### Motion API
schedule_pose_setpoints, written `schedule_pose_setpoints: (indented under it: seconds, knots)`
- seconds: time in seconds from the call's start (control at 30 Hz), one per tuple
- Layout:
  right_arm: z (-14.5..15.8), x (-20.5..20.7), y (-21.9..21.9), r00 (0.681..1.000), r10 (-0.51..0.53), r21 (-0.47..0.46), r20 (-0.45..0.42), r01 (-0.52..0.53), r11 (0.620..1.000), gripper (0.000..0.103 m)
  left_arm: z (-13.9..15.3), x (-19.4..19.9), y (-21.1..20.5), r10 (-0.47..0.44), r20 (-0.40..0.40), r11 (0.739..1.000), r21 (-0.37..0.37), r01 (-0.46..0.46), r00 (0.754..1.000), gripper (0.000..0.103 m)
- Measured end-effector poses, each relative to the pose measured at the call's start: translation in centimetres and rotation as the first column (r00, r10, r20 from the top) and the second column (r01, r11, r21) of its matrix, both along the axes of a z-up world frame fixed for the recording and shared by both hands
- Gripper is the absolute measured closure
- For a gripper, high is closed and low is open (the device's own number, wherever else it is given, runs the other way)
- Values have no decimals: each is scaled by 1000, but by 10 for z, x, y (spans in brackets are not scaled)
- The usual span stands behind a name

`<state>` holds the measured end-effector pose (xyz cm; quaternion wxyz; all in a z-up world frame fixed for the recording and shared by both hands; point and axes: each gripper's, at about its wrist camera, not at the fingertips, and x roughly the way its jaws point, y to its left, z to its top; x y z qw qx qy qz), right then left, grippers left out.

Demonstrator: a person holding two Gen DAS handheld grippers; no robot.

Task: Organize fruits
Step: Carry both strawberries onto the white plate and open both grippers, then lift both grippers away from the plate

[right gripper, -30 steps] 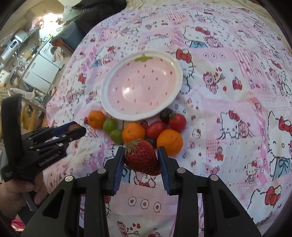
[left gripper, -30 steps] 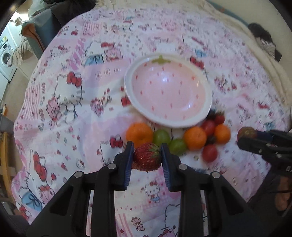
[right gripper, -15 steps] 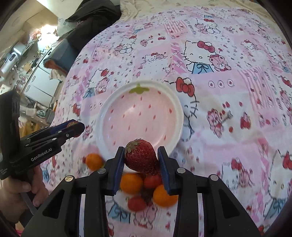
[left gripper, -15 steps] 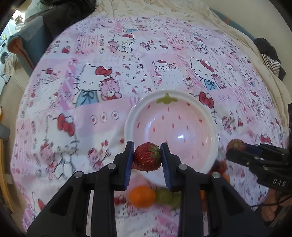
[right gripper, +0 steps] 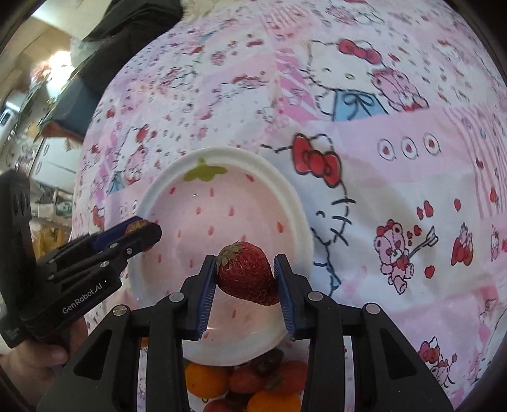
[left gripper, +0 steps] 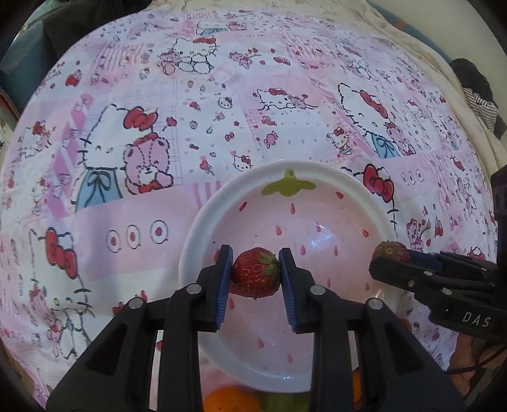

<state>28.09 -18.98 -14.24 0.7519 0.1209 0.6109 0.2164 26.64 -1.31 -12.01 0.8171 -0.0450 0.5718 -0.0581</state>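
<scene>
Left gripper (left gripper: 256,275): black arms with blue pads, narrowly spread, both pads pressed on the sides of a small strawberry (left gripper: 255,272) with its green leaves turned to the right; it hangs above the near left part of the bowl's hollow.
Right gripper (right gripper: 244,275): same build, spread a little wider, its pads clamped on a larger strawberry (right gripper: 246,273), leaves up at the left and tip down at the right; it hangs above the near right part of the bowl. From the left wrist view this gripper comes in from the right edge with its berry over the bowl's right rim.
Hand (right gripper: 35,364): part of one shows at the lower left of the right wrist view, wrapped round the left gripper's handle.
Loose fruit (right gripper: 244,383): oranges, red tomato-like rounds and a dark piece lie in a cluster on the cloth just against the bowl's near rim, partly hidden behind the gripper arms; a green piece shows there in the left wrist view.
Bowl (left gripper: 202,222): white rim, pink inside with red seed marks and a green leaf motif at the far edge; nothing lies in it.
Cloth (left gripper: 133,95): pink and white patchwork print of cartoon cats and bears, covering the whole surface.
Beyond: dark clothing (right gripper: 126,28) lies heaped past the cloth's far edge, with blurred household appliances to the left.
</scene>
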Motion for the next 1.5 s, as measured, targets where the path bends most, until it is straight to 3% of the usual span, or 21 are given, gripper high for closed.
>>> schedule_pose_setpoints:
  seconds: [0.37,0.4,0.5,0.53,0.7,0.93,1.5]
  knots:
    - [9,4,-6,999,-42,44,25,41,998,62,-3,5,1,11,-13,1000,9,-11,1000,74]
    - [13,4,-6,999,-40,52,35,38,998,61,-2,4,1,11,-12,1000,5,-11,1000,66]
    - [22,4,-10,996,-58,70,62,53,996,44,1,2,0,26,5,999,22,-26,1000,33]
    - [25,4,-12,995,-68,73,71,63,995,43,3,0,0,33,18,999,34,-34,999,31]
    - [31,4,-16,993,-80,78,85,73,994,41,9,-4,-2,22,30,999,34,-23,999,31]
    - [42,-4,-17,989,-76,58,127,69,996,23,20,-10,0,38,48,999,23,-39,998,31]
    - [77,-57,-24,977,-70,55,200,60,997,21,65,-56,9,66,145,997,26,-71,987,31]
